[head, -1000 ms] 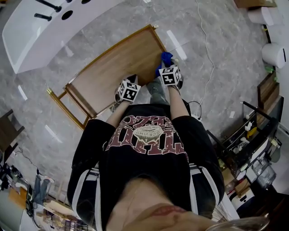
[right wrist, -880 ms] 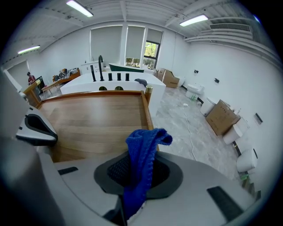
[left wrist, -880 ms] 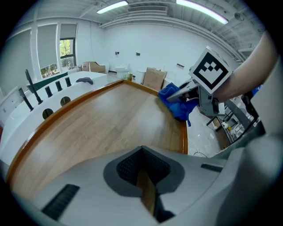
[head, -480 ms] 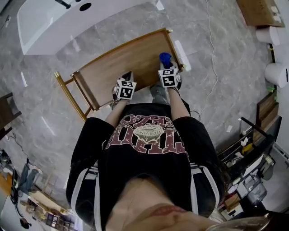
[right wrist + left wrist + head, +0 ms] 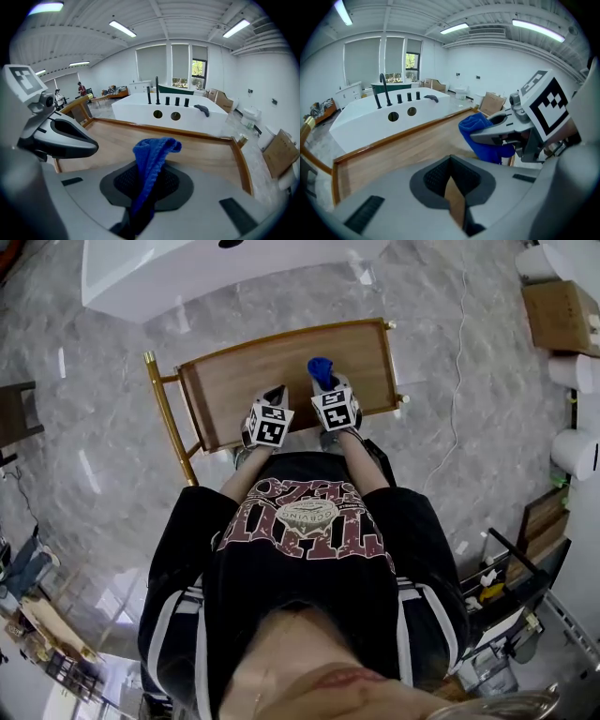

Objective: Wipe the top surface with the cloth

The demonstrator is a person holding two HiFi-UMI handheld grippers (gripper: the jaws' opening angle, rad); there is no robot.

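Observation:
The wooden top [image 5: 234, 381] of a gold-framed cart lies straight ahead of me. My right gripper [image 5: 322, 382] is shut on a blue cloth [image 5: 319, 367], which stands bunched above the jaws over the middle-right of the top. In the right gripper view the cloth [image 5: 152, 154] rises from between the dark pads over the wood [image 5: 201, 152]. My left gripper [image 5: 275, 395] hovers close beside it on the left, over the near edge. Its jaws [image 5: 450, 161] are shut with nothing in them. The left gripper view shows the cloth [image 5: 480, 136] and the right gripper [image 5: 499, 132] at its right.
A white bathtub [image 5: 187, 268] with black taps stands just beyond the cart. The top has a raised wooden rim [image 5: 239, 161] and a gold handle bar [image 5: 164, 413] at its left end. A white cable [image 5: 459, 381] runs over the marble floor on the right, near cardboard boxes [image 5: 562, 315].
The right gripper has carried the cloth leftward, from the top's right corner toward its middle. The left gripper stays at the near edge, now closer to the right one. The head view has swung round.

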